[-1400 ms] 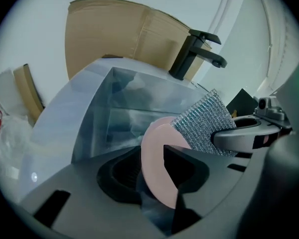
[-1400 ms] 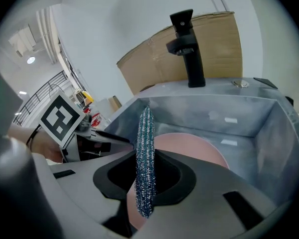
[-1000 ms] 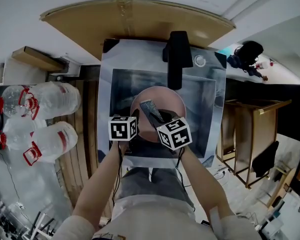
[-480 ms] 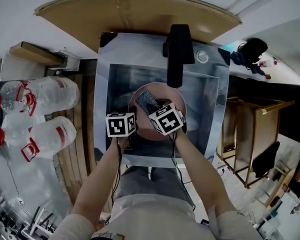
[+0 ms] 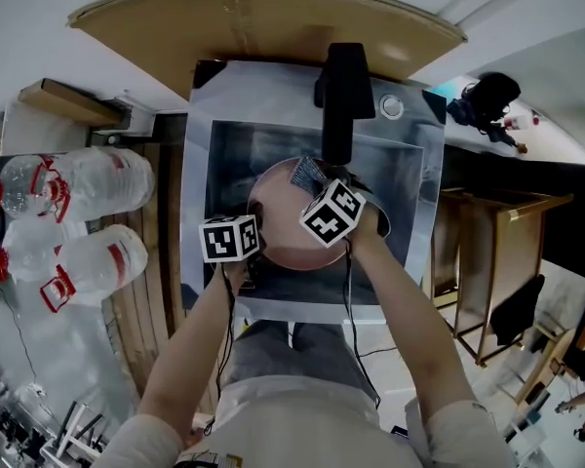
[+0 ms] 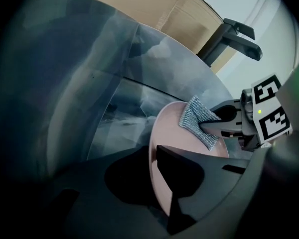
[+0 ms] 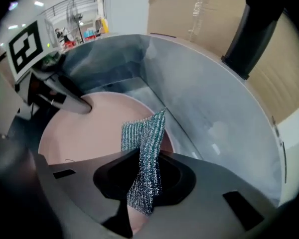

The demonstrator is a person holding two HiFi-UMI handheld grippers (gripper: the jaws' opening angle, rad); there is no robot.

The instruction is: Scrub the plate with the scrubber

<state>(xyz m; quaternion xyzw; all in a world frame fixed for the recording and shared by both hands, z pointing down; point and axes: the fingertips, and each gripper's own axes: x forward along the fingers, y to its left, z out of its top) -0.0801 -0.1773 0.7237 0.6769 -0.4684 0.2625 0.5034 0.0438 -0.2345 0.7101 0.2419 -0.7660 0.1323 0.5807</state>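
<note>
A pink plate [image 5: 278,232] lies in the steel sink [image 5: 414,232]. My left gripper [image 5: 253,241] has the plate's [image 6: 170,128] left rim between its jaws, which are closing and press on it [image 6: 162,183]. My right gripper [image 5: 319,181] is shut on a grey-green woven scrubber [image 5: 306,172] and holds it over the plate's far edge. In the right gripper view the scrubber [image 7: 144,143] hangs pinched between the jaws [image 7: 144,180] above the plate [image 7: 84,133], with the left gripper [image 7: 65,96] at the far rim. The left gripper view shows the scrubber [image 6: 198,118] against the plate's face.
A black faucet [image 5: 341,96] reaches over the sink's back edge. Brown cardboard [image 5: 263,22] stands behind the sink. Several large water bottles [image 5: 88,232] lie on the floor to the left. A wooden rack [image 5: 487,271] stands to the right. Steel sink walls [image 7: 204,98] close around the plate.
My right gripper has carried the scrubber from the plate's near middle up toward its far right edge. The left gripper has shifted slightly left along the rim.
</note>
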